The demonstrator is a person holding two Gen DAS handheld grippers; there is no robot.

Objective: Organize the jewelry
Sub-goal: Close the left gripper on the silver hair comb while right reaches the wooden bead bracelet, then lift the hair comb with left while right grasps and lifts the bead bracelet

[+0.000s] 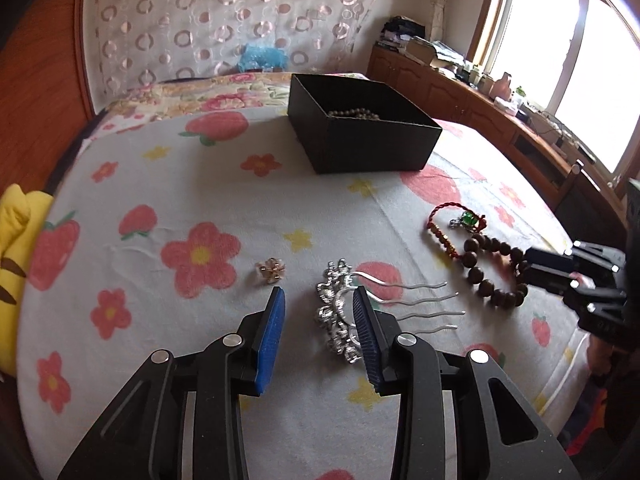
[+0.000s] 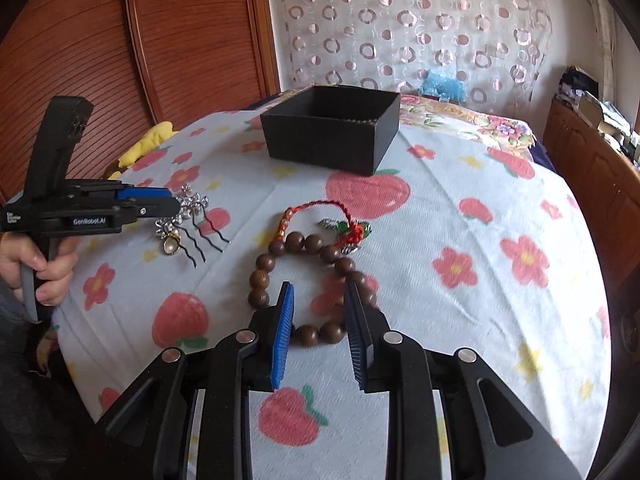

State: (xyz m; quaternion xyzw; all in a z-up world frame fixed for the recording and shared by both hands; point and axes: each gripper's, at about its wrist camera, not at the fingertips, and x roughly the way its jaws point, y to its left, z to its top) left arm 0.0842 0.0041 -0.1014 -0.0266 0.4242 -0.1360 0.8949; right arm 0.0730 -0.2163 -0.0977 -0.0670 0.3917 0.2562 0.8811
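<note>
A black open box (image 1: 360, 128) sits at the far side of the bed and holds a bead string (image 1: 354, 113); it also shows in the right wrist view (image 2: 332, 136). My left gripper (image 1: 318, 300) is open, its fingers on either side of a silver hair comb (image 1: 340, 320), also seen in the right wrist view (image 2: 188, 220). A small flower brooch (image 1: 271, 270) lies left of it. My right gripper (image 2: 318, 296) is open over a brown wooden bead bracelet (image 2: 304, 280). A red cord bracelet with a green charm (image 2: 332, 224) lies just beyond it.
The bed has a flower and strawberry print cover (image 2: 480, 240). A yellow plush (image 1: 16, 240) lies at the left edge. A wooden headboard (image 2: 180, 40), a curtain (image 1: 224, 20) and a cluttered wooden cabinet (image 1: 480, 92) under a window surround the bed.
</note>
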